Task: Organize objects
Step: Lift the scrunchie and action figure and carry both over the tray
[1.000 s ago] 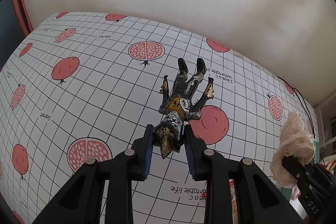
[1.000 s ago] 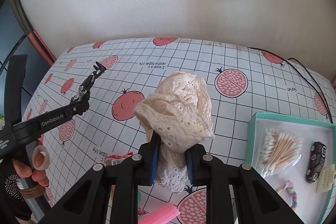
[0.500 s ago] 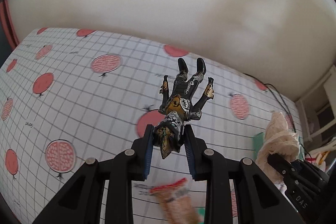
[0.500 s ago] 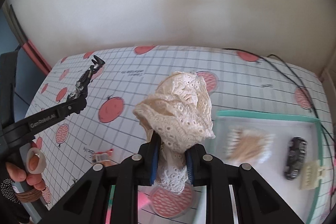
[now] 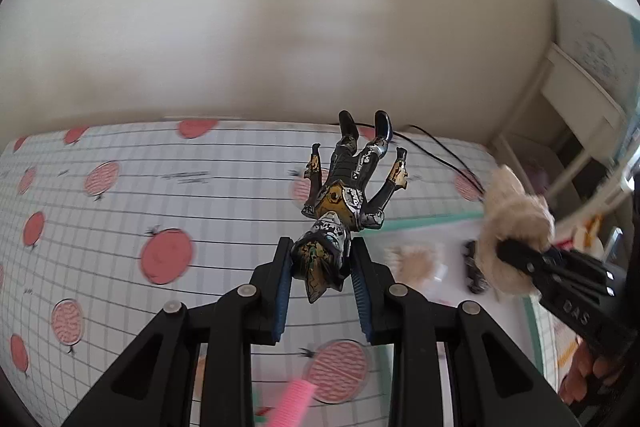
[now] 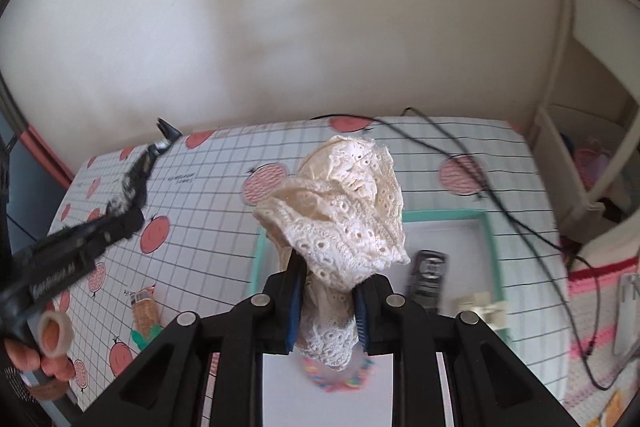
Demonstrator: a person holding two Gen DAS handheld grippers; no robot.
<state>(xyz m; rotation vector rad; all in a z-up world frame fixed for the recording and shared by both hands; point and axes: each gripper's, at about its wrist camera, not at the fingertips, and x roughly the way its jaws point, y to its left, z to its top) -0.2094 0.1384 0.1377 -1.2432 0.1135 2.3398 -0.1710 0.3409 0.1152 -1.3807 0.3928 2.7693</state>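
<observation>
1. The left gripper (image 5: 321, 277) is clamped on the head end of a black, gold and silver armoured toy figure (image 5: 352, 179), which sticks out forward with its legs away from the camera, in the air above the white grid-patterned tablecloth printed with red pomegranates (image 5: 120, 211).
2. The right gripper (image 6: 327, 293) pinches a bunched piece of cream eyelet lace fabric (image 6: 344, 211); the lace billows above the blue pads and hangs a little below them.
3. In the right wrist view the lace is over the left rim of a shallow white tray with a teal edge (image 6: 448, 215).
4. A small black toy car (image 6: 428, 277) lies in the tray, just right of the lace, with a pale clip-like piece (image 6: 478, 305) near the tray's near edge.
5. The tray floor beyond the car is bare.
6. A black cable (image 6: 472, 163) trails across the cloth behind and beside the tray's far right corner.
7. A pink comb (image 5: 292, 401) lies on the cloth below the left gripper, blurred.
</observation>
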